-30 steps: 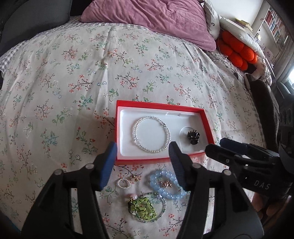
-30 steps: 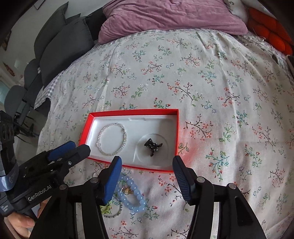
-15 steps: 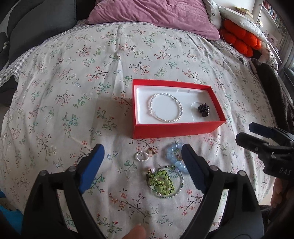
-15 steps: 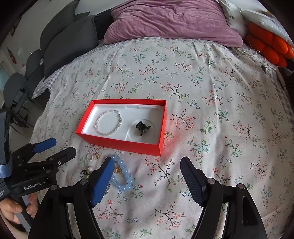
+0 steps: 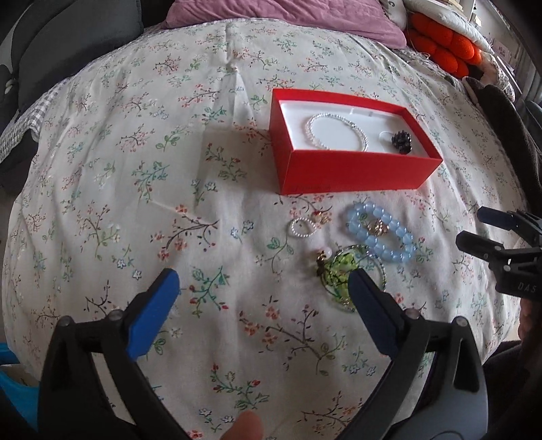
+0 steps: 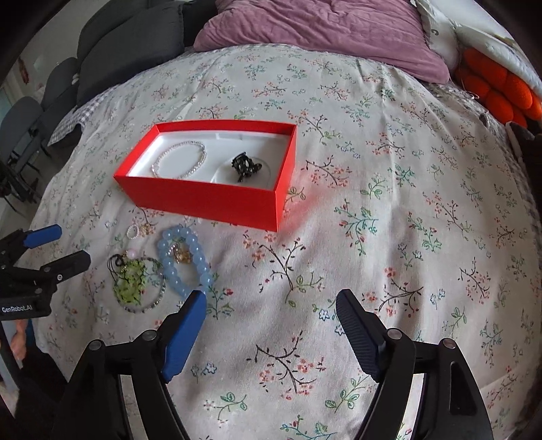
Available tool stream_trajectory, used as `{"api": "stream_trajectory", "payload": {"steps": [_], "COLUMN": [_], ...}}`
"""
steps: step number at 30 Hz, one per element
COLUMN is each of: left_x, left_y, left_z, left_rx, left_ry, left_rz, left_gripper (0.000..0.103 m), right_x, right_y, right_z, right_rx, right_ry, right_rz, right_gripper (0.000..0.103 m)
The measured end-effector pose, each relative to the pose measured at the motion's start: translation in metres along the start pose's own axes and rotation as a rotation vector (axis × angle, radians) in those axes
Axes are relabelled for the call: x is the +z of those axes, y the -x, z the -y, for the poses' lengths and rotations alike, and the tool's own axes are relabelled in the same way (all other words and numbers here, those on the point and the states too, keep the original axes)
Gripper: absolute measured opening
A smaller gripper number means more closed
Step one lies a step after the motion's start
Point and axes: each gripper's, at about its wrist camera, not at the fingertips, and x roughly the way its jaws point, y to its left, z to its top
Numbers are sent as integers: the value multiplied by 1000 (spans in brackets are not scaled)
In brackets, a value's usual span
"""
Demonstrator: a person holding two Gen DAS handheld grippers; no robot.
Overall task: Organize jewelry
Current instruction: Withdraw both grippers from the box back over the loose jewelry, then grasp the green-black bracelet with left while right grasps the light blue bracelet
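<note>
A red box (image 5: 352, 169) with a white lining rests on the flowered bedspread, holding a silver bead bracelet (image 5: 335, 130) and a black ornament (image 5: 401, 141). In front of it lie a blue bead bracelet (image 5: 379, 237), a small pearl ring (image 5: 300, 227) and a green charm bracelet (image 5: 342, 276). My left gripper (image 5: 262, 281) hovers near the green bracelet with its jaws opening and nothing between them. My right gripper (image 6: 271, 298) hangs over bare cloth right of the blue bracelet (image 6: 184, 260), its empty jaws also opening.
A purple pillow (image 6: 321, 30) lies at the head of the bed, with an orange cushion (image 6: 498, 91) to the right and dark grey cushions (image 6: 128, 44) to the left. Chairs (image 6: 20, 111) stand beyond the left edge. A fingertip (image 5: 244, 426) shows at the bottom.
Both grippers have drawn back from the red box toward the near side of the bed, and both pairs of jaws have spread wider. The jewelry has not moved.
</note>
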Motion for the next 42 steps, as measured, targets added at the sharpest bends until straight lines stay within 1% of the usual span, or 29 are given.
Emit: {"api": "stream_trajectory", "payload": {"steps": [4, 7, 10, 12, 14, 16, 17, 19, 22, 23, 24, 25, 26, 27, 28, 29, 33, 37, 42], "left_x": [-9, -16, -21, -22, -21, -19, -18, -17, -14, -14, -15, -15, -15, -14, -14, -14, -13, -12, -9], "left_y": [-5, -8, -9, -9, -9, -10, -11, -14, -20, -22, -24, -27, -29, -31, -32, -32, -25, -14, 0], "left_z": [-2, 2, 11, 16, 21, 25, 28, 32, 37, 38, 39, 41, 43, 45, 47, 48, 47, 40, 29], "left_rx": [-4, -24, -53, -93, -150, -186, -204, -226, -248, -252, -247, -234, -225, -216, -207, -200, -200, -213, -213], "left_ry": [-22, -48, -70, -73, -60, -53, -53, -51, -28, -24, -25, -34, -44, -52, -57, -61, -56, -52, -38], "left_rz": [-18, -35, -52, -68, -83, -95, -97, -104, -112, -116, -117, -116, -114, -114, -112, -110, -99, -73, -36], "left_gripper": [99, 99, 99, 99, 89, 69, 64, 45, 31, 30, 24, 15, 12, 12, 8, 8, 6, 5, 5], "right_x": [-8, -13, -16, -17, -16, -15, -14, -13, -14, -13, -12, -12, -12, -11, -10, -10, -8, -8, -6], "right_y": [-7, -13, -21, -25, -26, -25, -25, -23, -20, -20, -20, -19, -19, -19, -19, -19, -19, -19, -23], "right_z": [-1, -2, -7, -10, -11, -13, -13, -15, -17, -17, -16, -16, -16, -16, -16, -16, -18, -23, -28], "right_rx": [0, 0, -2, -9, -5, -5, -5, -1, 10, 12, 15, 17, 19, 21, 23, 27, 43, 60, 59], "right_ry": [5, 12, 31, 42, 45, 44, 44, 44, 44, 42, 41, 39, 37, 35, 34, 32, 32, 47, 54], "right_rz": [-14, -27, -43, -52, -56, -52, -49, -44, -33, -29, -26, -21, -16, -13, -11, -8, -3, -7, -14], "right_gripper": [80, 80, 80, 80, 80, 80, 80, 80, 80, 80, 80, 80, 80, 80, 80, 80, 80, 80, 79]}}
